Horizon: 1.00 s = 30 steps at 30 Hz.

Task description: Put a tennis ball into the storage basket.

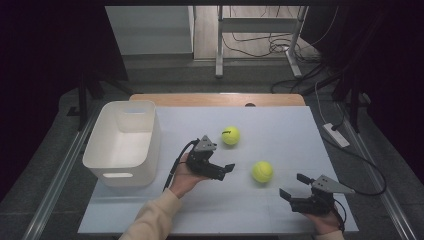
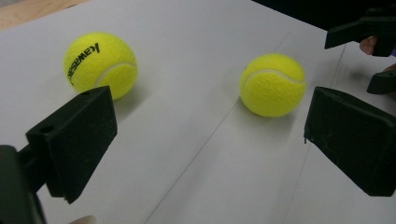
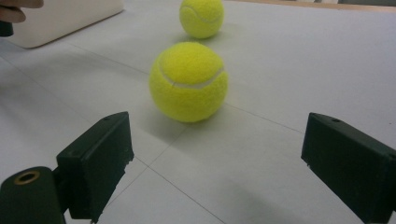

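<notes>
Two yellow tennis balls lie on the white table top (image 1: 280, 125). The lettered ball (image 1: 230, 135) (image 2: 100, 65) rests farther back, and the plain ball (image 1: 262, 171) (image 2: 273, 84) (image 3: 189, 81) lies nearer the front. My left gripper (image 1: 222, 162) (image 2: 210, 140) is open, to the left of both balls, with nothing between its jaws. My right gripper (image 1: 292, 186) (image 3: 219, 163) is open too, a short way right of and in front of the plain ball and facing it. The far ball (image 3: 201, 17) sits behind the plain one in the right gripper view.
A white plastic bin (image 1: 122, 142) (image 3: 65, 18) stands at the table's left side, empty as far as I can see. A wooden strip (image 1: 220, 99) runs along the back edge. Cables and a stand's legs (image 1: 260, 50) are on the floor beyond.
</notes>
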{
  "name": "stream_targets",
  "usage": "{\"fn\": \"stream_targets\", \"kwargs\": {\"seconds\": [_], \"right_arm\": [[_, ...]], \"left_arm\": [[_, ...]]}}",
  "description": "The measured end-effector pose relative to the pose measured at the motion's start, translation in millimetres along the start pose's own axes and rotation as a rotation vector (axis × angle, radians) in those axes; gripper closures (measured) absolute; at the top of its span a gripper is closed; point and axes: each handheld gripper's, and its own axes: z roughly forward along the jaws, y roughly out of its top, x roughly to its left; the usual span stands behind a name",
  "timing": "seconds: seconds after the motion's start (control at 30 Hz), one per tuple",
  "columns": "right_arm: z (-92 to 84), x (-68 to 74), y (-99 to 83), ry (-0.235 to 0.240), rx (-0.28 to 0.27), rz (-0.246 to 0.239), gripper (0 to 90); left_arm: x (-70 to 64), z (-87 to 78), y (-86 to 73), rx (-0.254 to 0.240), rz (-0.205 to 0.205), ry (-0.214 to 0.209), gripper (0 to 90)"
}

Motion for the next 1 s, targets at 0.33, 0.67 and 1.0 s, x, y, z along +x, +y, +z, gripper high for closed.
{"fn": "stream_targets", "kwargs": {"seconds": [0.33, 0.67, 1.0], "right_arm": [[-0.1, -0.7, -0.4, 0.0, 0.0, 0.003, 8.5], [0.8, -0.6, -0.1, 0.002, 0.001, 0.004, 8.4], [1.0, -1.4, -0.1, 0.001, 0.003, 0.006, 8.5]], "left_arm": [[6.9, 9.0, 6.1, 0.02, 0.01, 0.029, 3.4], [14.6, 16.9, 15.9, 0.05, 0.036, 0.059, 3.4], [24.9, 25.5, 24.6, 0.068, 0.021, 0.081, 3.4]]}}
